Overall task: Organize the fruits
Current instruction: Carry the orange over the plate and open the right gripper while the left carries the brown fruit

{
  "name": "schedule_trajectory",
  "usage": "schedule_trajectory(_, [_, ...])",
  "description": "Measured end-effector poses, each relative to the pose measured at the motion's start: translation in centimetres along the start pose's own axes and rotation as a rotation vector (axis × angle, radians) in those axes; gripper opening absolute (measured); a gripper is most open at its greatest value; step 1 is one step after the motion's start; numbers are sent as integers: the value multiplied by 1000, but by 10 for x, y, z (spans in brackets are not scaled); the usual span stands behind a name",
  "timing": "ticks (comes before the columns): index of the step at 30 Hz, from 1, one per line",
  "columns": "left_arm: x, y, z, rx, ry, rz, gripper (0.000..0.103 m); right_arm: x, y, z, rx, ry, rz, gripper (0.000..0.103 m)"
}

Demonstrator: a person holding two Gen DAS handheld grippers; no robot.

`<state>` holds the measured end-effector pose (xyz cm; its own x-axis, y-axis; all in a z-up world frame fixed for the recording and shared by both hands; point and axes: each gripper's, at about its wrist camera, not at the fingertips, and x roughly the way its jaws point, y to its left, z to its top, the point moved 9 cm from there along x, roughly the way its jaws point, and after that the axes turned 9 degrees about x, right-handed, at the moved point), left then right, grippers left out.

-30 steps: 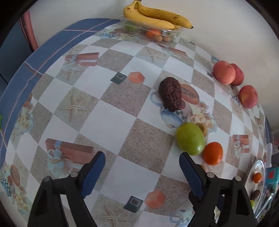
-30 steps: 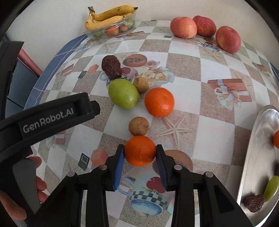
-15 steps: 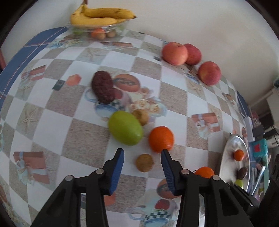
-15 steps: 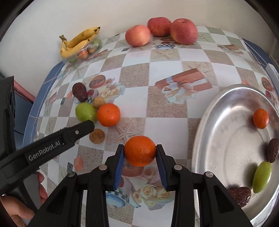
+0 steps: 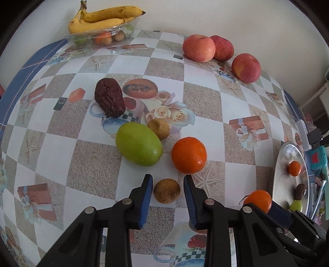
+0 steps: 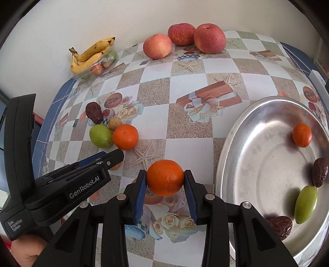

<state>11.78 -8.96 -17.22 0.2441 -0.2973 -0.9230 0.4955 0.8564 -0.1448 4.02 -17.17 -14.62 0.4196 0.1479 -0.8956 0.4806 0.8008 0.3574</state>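
My left gripper (image 5: 167, 185) is open, its blue pads on either side of a small brown fruit (image 5: 167, 191) on the table, with a gap on each side. Beyond it lie an orange (image 5: 189, 155), a green fruit (image 5: 138, 143), another small brown fruit (image 5: 159, 128) and a dark wrinkled fruit (image 5: 109, 97). My right gripper (image 6: 165, 183) is shut on an orange (image 6: 165, 177), held above the table just left of the metal tray (image 6: 232, 156). The tray holds a small orange (image 6: 301, 135), a green fruit (image 6: 305, 204) and two dark wrinkled fruits (image 6: 319, 172).
Three red apples (image 5: 199, 48) sit at the back by the wall. A clear container with bananas (image 5: 102, 18) on top stands at the back left. The left gripper's body (image 6: 67, 184) is just left of my right gripper. The table edge curves at left.
My left gripper has moved forward and narrowed around the small brown fruit. My right gripper has carried its orange further right, closer to the tray.
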Motion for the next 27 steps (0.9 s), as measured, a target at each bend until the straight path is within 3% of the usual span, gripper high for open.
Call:
schedule_trajectory(10, [-1,0,-3,-4,4,-15,29,1,0,1,7,4,5,37])
schedule_trajectory(17, [-16,-3,5,-3,-44,-24,29,-7,-5,6,42,-15,23,37])
schedule_trajectory(27, [-38,-32,18,45,-107,-79,29,-41,-57,26,177,-109,-48,37])
